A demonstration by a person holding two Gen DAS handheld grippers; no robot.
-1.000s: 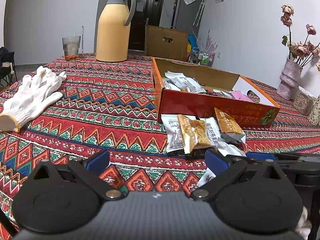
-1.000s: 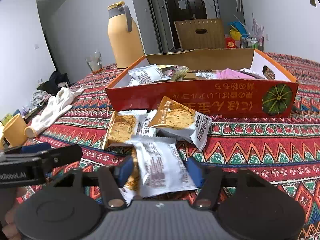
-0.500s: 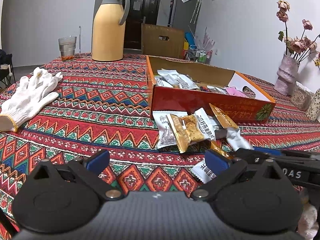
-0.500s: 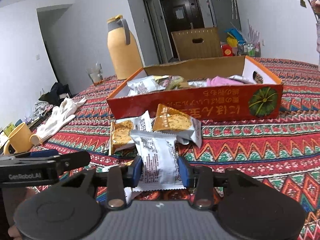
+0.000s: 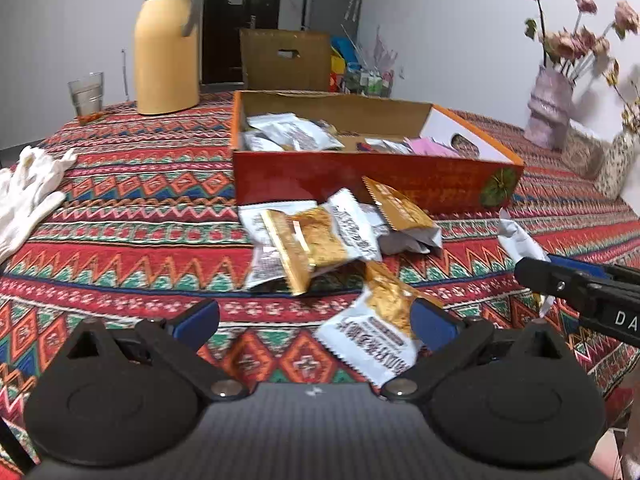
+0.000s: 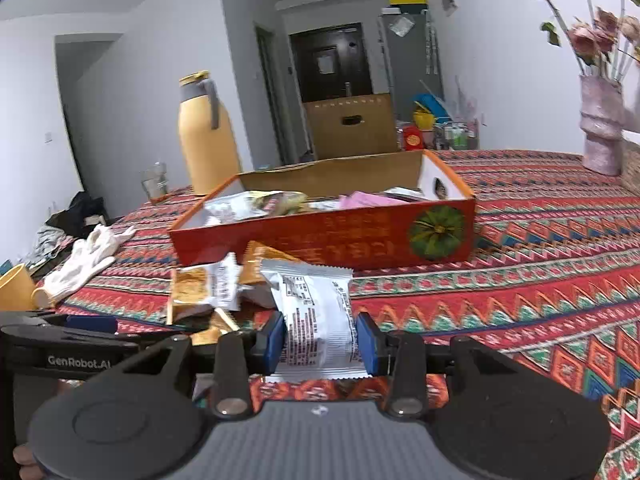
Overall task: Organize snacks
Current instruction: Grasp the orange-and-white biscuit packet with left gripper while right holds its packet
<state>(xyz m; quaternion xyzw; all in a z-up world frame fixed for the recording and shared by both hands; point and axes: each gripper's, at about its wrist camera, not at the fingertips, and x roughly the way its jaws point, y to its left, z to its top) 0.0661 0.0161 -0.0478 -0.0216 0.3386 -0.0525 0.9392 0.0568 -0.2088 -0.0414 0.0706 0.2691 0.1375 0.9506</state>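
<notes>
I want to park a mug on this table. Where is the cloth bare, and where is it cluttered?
Bare cloth lies between the white gloves and the red box, and right of the box toward the vase. Crowded: the snack packets piled before the box.

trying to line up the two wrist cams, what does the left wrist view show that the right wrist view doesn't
Only the left wrist view shows the left gripper from behind, jaws wide open over the tablecloth, and a gold and white packet lying by its right jaw.

Only the right wrist view shows the white snack packet face on, clamped between the right gripper jaws, and a yellow mug at the table's edge.

Both show the red snack box holding packets, the loose pile in front of it, the yellow thermos, the white gloves, the glass and the flower vase.
</notes>
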